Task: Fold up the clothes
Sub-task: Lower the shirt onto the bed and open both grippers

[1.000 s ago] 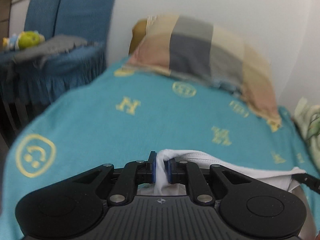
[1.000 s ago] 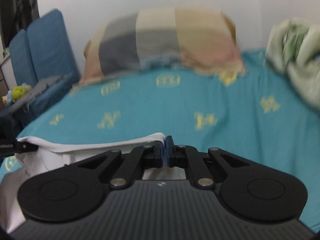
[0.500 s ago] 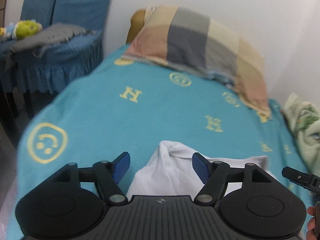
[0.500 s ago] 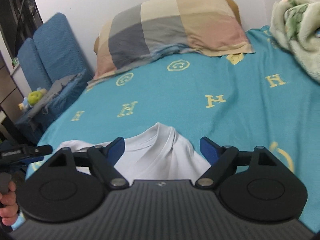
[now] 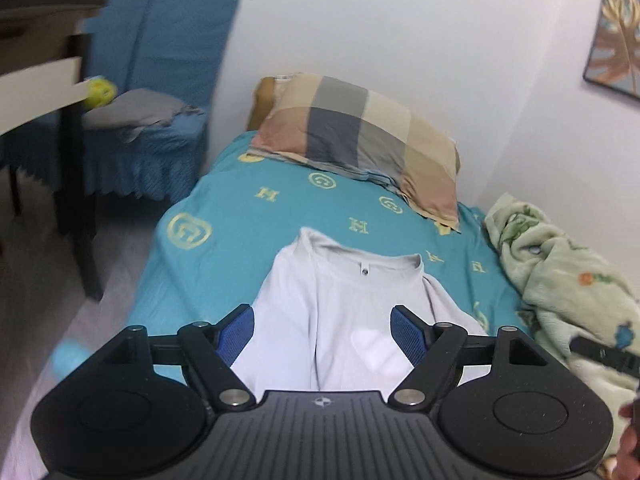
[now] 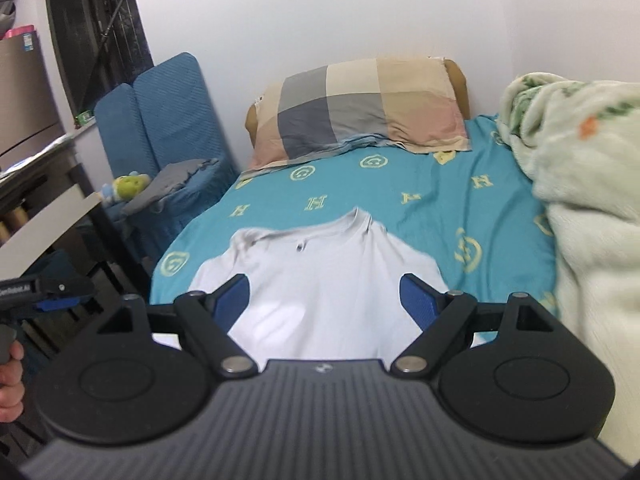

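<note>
You let go of the shirt [image 5: 352,312] and pulled back; both grippers, left [image 5: 322,328] and right [image 6: 325,300], had jaws wide and empty. Shirt lay below the pillow [image 5: 360,140], collar toward it, ready for folding.

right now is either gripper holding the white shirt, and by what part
Nothing is held. The left gripper and right gripper are both open above the white shirt.

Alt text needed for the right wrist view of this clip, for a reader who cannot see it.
A white T-shirt lies spread, collar away from the camera, on a teal bedsheet, with the open right tool above it, gripping nothing. A checked pillow sits at the head of the bed and a pale green blanket is bunched on the right.
</note>
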Demonstrator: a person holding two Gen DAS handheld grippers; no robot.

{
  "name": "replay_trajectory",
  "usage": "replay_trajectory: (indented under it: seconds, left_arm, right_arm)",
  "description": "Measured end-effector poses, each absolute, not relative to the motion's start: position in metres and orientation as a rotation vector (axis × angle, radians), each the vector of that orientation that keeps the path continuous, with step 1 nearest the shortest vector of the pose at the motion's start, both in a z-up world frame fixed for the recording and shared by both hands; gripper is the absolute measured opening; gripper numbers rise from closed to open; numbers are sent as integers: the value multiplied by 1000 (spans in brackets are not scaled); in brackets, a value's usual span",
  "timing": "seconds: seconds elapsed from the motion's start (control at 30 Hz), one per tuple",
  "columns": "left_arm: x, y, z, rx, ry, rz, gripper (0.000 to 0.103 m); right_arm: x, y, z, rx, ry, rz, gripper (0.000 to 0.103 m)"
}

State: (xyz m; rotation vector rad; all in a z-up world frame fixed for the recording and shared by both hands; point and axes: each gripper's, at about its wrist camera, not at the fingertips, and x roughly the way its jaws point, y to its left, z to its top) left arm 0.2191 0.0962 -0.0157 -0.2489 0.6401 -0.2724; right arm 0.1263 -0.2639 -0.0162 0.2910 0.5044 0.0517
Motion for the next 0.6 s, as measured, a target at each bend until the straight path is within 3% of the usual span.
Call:
replay_trajectory:
  seconds: [0.17, 0.6]
  left_arm:
    - [179, 130, -23, -345, 721, -192, 75]
    - [221, 163, -109, -673, 912, -105, 62]
  right_arm:
    - [61, -259, -19, 368, 502, 66, 84]
    - [63, -265, -78, 496, 625, 69, 84]
